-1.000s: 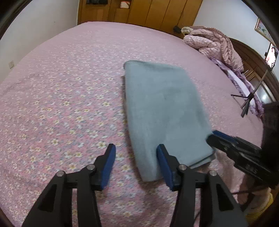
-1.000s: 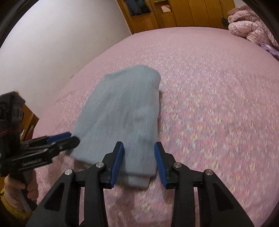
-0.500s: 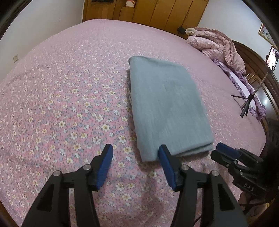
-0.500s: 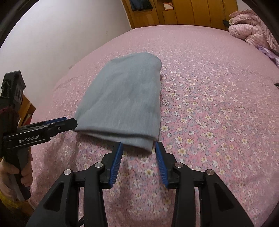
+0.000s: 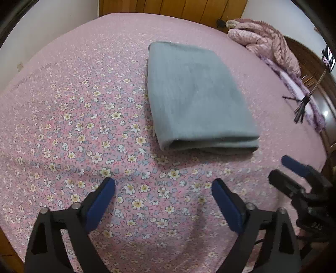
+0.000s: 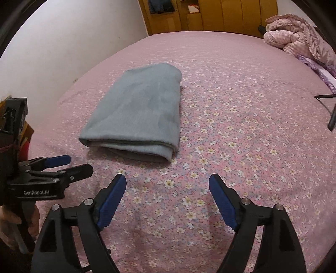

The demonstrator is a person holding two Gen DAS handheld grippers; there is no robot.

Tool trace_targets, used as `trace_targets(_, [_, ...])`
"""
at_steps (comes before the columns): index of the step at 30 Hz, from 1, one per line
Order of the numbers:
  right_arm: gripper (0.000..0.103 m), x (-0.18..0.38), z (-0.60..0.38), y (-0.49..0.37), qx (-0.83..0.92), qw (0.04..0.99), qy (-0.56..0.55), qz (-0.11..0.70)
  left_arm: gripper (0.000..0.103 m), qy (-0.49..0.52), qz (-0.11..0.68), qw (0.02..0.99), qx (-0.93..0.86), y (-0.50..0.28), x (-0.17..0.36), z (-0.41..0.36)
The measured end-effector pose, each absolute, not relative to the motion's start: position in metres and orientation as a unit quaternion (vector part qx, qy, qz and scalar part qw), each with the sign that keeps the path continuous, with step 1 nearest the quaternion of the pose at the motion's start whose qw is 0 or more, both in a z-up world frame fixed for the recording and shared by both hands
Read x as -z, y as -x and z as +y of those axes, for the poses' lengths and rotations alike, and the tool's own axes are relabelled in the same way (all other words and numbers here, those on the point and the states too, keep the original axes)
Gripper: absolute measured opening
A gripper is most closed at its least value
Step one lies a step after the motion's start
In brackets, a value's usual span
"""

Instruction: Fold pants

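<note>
I see grey-blue pants (image 5: 197,98), plain, lying on a pink bedspread (image 5: 84,117) printed with small white, yellow and blue flowers. My left gripper (image 5: 163,189) and right gripper (image 6: 167,184) are black with blue pads. A pale pink quilt (image 6: 298,40) sits before honey-brown wooden cabinets (image 6: 220,16) and a white wall (image 6: 63,42).
</note>
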State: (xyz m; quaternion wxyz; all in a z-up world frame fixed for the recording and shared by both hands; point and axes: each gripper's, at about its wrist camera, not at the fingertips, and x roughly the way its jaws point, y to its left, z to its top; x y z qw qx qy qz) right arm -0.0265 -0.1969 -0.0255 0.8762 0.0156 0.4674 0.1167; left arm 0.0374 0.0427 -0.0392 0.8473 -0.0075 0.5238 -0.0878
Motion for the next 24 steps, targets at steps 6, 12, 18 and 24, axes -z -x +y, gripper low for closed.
trace_targets(6, [0.084, 0.04, -0.201, 0.018, -0.083, 0.876, -0.012, 0.475, 0.1, -0.031, 0.524, 0.849, 0.066, -0.041, 0.048, 0.021])
trace_targets(12, [0.084, 0.052, -0.203, 0.01, -0.07, 0.874, -0.014, 0.48, 0.103, -0.037, 0.523, 0.85, 0.05, -0.046, 0.058, 0.01])
trace_targets(18, [0.088, 0.055, -0.197, 0.009, -0.066, 0.879, 0.0, 0.472, 0.103, -0.034, 0.522, 0.851, 0.041, -0.047, 0.06, 0.002])
trace_targets(24, [0.09, 0.059, -0.196, 0.014, -0.067, 0.882, 0.005, 0.466, 0.103, -0.035, 0.521, 0.852, 0.04, -0.044, 0.062, -0.001])
